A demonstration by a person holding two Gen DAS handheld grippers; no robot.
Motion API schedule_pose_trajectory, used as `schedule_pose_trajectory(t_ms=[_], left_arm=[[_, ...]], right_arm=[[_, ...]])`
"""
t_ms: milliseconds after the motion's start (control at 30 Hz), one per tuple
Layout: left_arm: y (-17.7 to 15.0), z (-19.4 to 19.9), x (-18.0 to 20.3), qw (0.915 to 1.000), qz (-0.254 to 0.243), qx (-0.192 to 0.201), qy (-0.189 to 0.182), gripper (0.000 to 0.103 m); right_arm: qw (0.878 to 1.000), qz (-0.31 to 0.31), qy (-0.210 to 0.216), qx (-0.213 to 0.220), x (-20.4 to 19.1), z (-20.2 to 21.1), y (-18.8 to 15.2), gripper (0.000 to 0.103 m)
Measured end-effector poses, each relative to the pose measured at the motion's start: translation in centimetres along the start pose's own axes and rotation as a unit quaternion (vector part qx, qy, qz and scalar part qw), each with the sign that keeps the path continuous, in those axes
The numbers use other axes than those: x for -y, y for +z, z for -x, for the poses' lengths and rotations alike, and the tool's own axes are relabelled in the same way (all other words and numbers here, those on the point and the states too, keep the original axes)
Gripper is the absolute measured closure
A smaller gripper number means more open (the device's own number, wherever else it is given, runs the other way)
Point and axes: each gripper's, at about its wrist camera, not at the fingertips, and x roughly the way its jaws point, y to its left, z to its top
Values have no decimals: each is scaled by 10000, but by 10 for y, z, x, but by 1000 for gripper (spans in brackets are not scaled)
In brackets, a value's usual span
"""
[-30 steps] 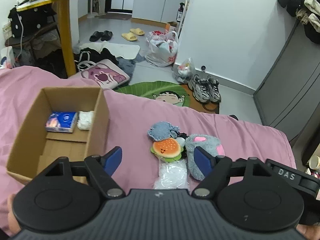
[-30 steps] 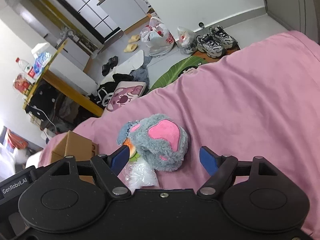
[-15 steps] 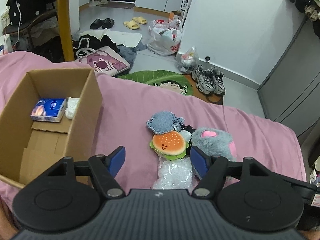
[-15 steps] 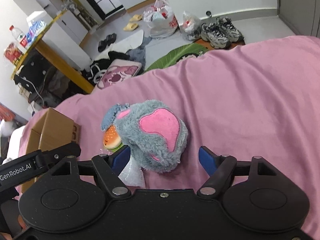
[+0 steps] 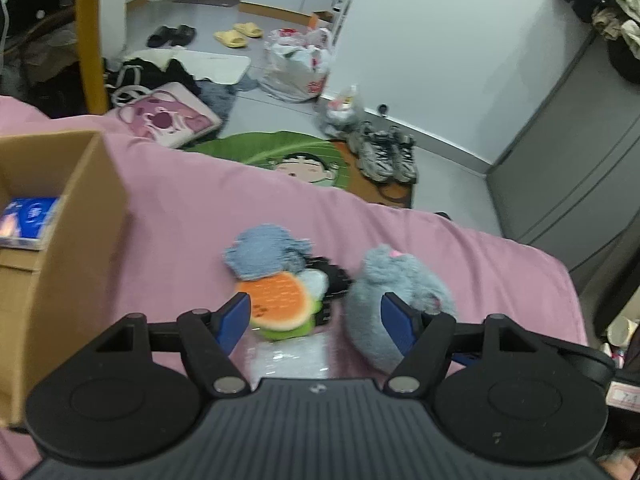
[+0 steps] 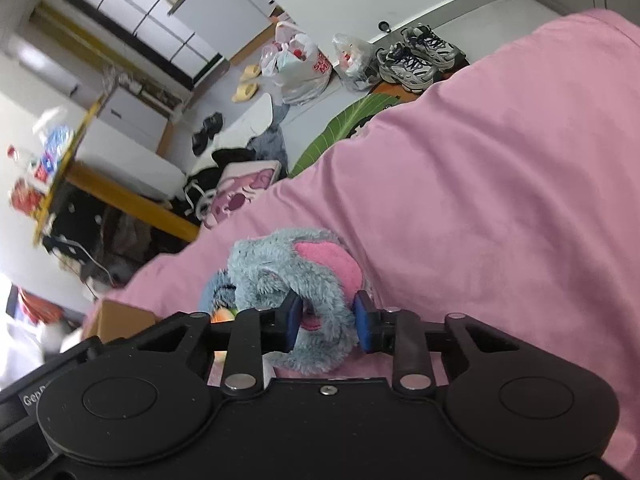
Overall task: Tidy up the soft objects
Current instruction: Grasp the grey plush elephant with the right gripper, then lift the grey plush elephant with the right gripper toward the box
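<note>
Fluffy grey-and-pink plush toy [image 6: 304, 276] is clamped in the right gripper [image 6: 326, 318]; next, lift toward the far-left cardboard box [image 5: 80, 216]; left gripper [image 5: 316, 316] gapes

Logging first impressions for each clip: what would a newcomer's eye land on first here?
Probably the fluffy grey-and-pink plush toy on the pink blanket, pinched between the jaws of the right gripper. Next, the orange burger toy just ahead of the open left gripper, beside a blue knitted piece. At far left stands an open cardboard box with a blue packet inside.
</note>
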Motion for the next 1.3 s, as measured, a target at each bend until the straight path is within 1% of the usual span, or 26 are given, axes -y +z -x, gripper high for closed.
schedule_pose_trajectory(t_ms=[200,300,367,567,633,667,733,833,967,1067,1167,1300], left_arm=[[2,-15,18,9997,-61,-100,-237,32],[2,-25,20,9990,76,-242,-371,41],[2,-31,23,9985,141,-309,-429,41],[5,-48,24,9972,354,-494,-440,50],[4,-54,25,9962,376,-665,-411,60],[3,-58,24,9950,441,-764,-460,61],[2,-61,20,9927,617,-855,-577,69],[2,-59,21,9927,599,-867,-581,73],[5,-51,20,9920,629,-849,-685,74],[5,-42,20,9923,562,-814,-746,74],[5,-32,20,9931,512,-769,-724,75],[4,-15,17,9942,529,-641,-690,75]], right_arm=[[9993,-286,243,-29,12,-7,4,81],[9985,-424,331,-65,18,-10,5,81],[9980,-496,382,-75,22,-11,6,81],[9973,-600,414,-102,27,-15,6,82],[9979,-535,365,-97,26,-14,4,83],[9980,-519,347,-84,23,-13,2,83],[9981,-508,340,-63,21,-11,2,83],[9981,-444,419,-21,18,-3,2,83],[9983,-388,431,68,13,5,-1,84],[9991,-119,370,141,2,11,-4,84],[9991,101,353,213,-10,19,-9,84],[9985,223,395,319,-21,31,-11,85]])
